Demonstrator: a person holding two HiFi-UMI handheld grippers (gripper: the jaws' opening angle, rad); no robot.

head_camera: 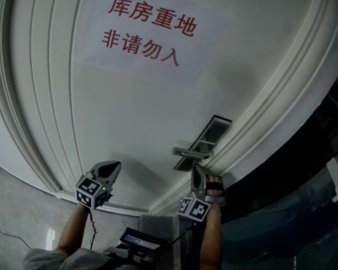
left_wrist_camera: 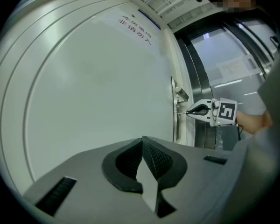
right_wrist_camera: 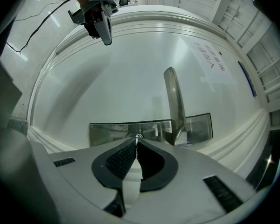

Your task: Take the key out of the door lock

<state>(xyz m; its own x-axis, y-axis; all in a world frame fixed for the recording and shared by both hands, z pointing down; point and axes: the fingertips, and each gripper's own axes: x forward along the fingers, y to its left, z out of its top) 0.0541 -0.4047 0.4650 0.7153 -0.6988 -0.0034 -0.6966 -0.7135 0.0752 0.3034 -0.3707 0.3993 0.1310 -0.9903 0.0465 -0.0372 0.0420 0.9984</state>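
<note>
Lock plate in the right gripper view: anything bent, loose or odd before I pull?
Nothing stands out. The lock plate lies flat on the door, the handle looks intact, and the right gripper is shut on the key at the plate.

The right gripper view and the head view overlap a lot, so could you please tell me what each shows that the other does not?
Only the right gripper view: the right hand-held gripper shut on the key in the lock plate.
Only the head view: the person's forearms, and the red characters on the sign clear enough to read.
Both: the white door, the door handle, the lock plate, the sign itself, and the left hand-held gripper, away from the lock.
</note>
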